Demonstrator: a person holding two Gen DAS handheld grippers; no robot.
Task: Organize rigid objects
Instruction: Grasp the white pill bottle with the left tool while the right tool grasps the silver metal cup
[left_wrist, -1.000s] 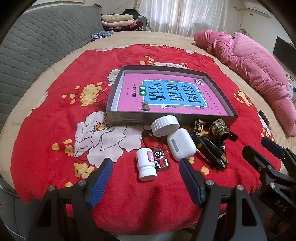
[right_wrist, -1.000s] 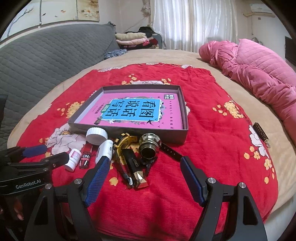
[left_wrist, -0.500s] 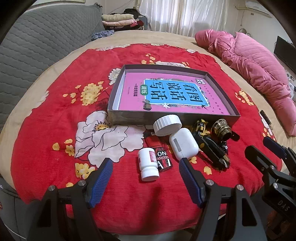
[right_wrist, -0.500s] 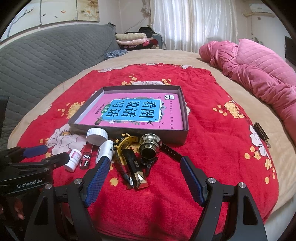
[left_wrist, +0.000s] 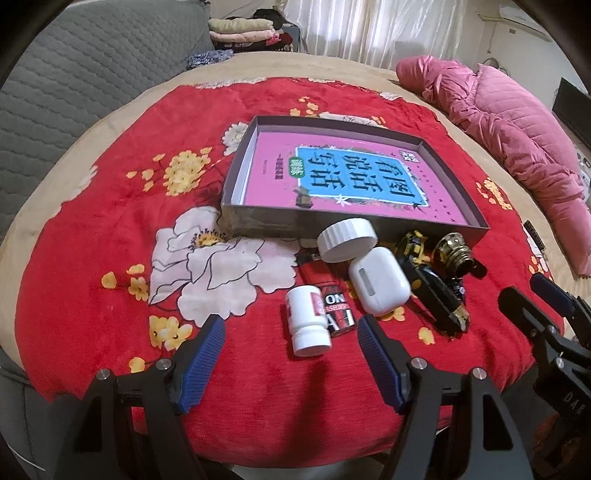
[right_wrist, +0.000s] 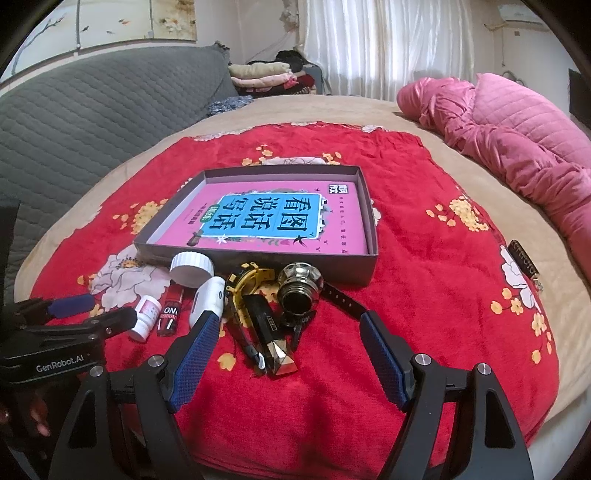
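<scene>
Left tool (left_wrist: 290, 360) gapes wide, empty, small white bottle (left_wrist: 307, 320) at 12 o'clock; light, stiff, slippery; grip its waist; right tool (right_wrist: 286, 358) wide too.

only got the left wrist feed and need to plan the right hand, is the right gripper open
Observer: Yes. The right gripper is open, jaws wide apart and holding nothing.
Operator: whats that yellow bit behind the earbud case
Observer: A yellow and black ring-shaped piece, lying between the earbud case and the metal knob.
Operator: anything right of the knob
Observer: A black strap runs from the knob across the red cloth toward the gripper's right finger.
</scene>
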